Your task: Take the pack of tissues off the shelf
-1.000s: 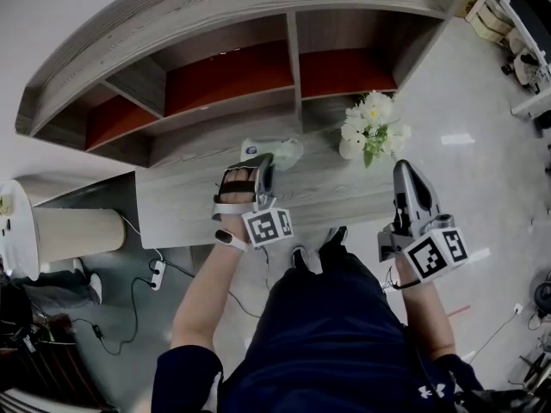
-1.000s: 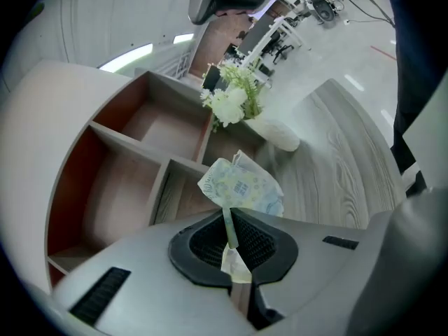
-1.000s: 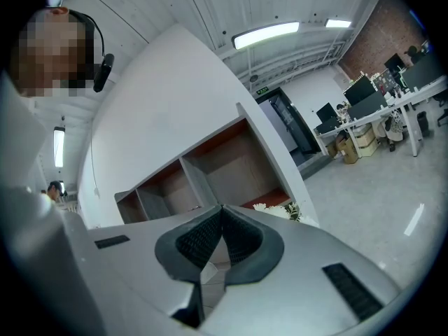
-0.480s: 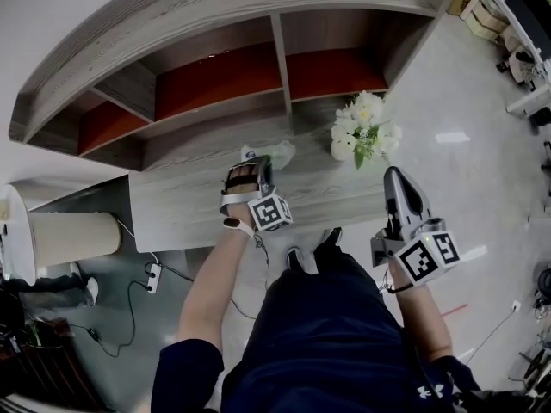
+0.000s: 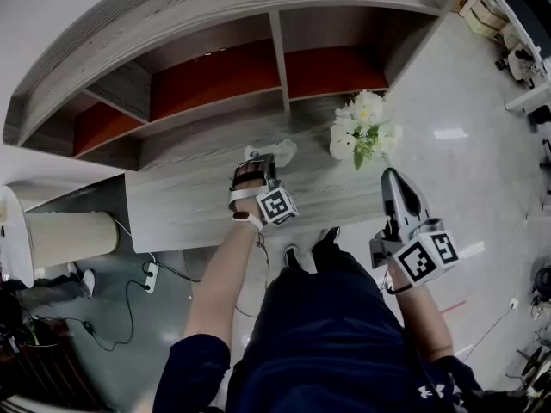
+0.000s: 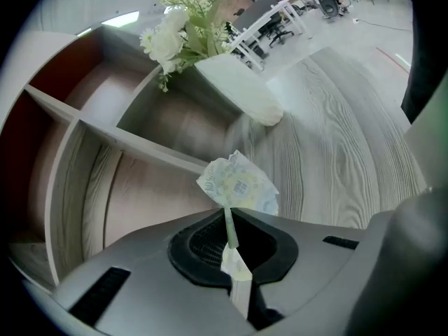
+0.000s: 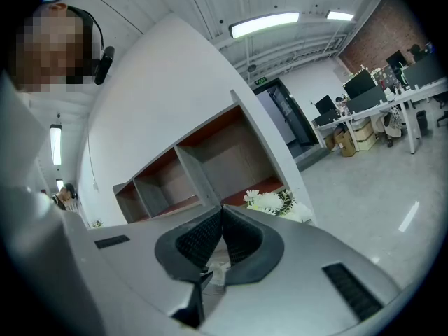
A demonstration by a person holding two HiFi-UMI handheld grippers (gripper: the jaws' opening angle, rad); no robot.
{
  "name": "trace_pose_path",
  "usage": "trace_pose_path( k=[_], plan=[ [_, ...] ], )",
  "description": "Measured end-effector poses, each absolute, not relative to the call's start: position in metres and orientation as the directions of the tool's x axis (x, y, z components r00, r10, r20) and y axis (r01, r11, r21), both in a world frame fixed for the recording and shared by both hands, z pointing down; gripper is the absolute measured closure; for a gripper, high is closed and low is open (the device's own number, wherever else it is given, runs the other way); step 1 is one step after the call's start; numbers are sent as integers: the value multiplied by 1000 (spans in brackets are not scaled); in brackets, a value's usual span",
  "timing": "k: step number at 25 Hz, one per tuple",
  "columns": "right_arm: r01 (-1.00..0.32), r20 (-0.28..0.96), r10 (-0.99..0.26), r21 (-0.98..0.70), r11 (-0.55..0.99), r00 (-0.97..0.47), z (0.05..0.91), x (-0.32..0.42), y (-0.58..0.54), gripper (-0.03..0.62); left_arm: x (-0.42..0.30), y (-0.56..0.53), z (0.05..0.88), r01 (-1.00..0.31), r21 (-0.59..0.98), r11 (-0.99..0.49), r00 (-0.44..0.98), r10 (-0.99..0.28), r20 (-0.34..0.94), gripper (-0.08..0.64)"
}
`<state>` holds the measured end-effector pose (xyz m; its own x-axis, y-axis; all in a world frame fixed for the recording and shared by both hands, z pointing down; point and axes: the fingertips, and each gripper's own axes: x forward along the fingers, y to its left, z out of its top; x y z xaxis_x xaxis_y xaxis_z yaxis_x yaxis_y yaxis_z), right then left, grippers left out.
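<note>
Tissue pack [image 6: 238, 184], partly hidden in the head view, is pinched by its edge in the left tool [image 6: 226, 215]; the right tool [image 7: 220, 210] is closed on nothing.

crumpled plastic pack of tissues [image 5: 282, 151]: over grey wood-grain ledge [image 5: 181, 205], before curved wooden shelf [image 5: 215, 24] | white flower bunch [image 5: 363, 127]: on ledge, right of pack, before shelf's right bay

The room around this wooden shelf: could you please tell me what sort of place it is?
Most likely an open-plan office: desks with monitors stand in the background, strip lights run along the ceiling, and the curved shelf unit with flowers resembles a display counter.
</note>
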<state>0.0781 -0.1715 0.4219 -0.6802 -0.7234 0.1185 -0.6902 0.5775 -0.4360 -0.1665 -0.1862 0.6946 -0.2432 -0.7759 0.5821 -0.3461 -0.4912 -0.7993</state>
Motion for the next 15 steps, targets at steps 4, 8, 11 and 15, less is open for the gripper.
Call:
trace_pose_path(
  k=[4,8,11,15],
  plan=[
    [-691,139,-717,-438,574,-683,427,76,-170,580,-169,-186,707,-359,-789,-499,-259,-759,598,544],
    [-694,152,-714,-436,573,-684,430,75,-171,580,-168,-188,721,-377,-770,-515,-265,-737,622,543],
    [-689,152,-707,-433,581,-691,430,71,-171,580,-166,-188,727,-382,-765,-519,-260,-734,628,543],
    [-687,163,-698,-432,584,-697,433,67,-169,580,-162,-184,734,-404,-741,-536,-243,-718,652,541]
  ],
)
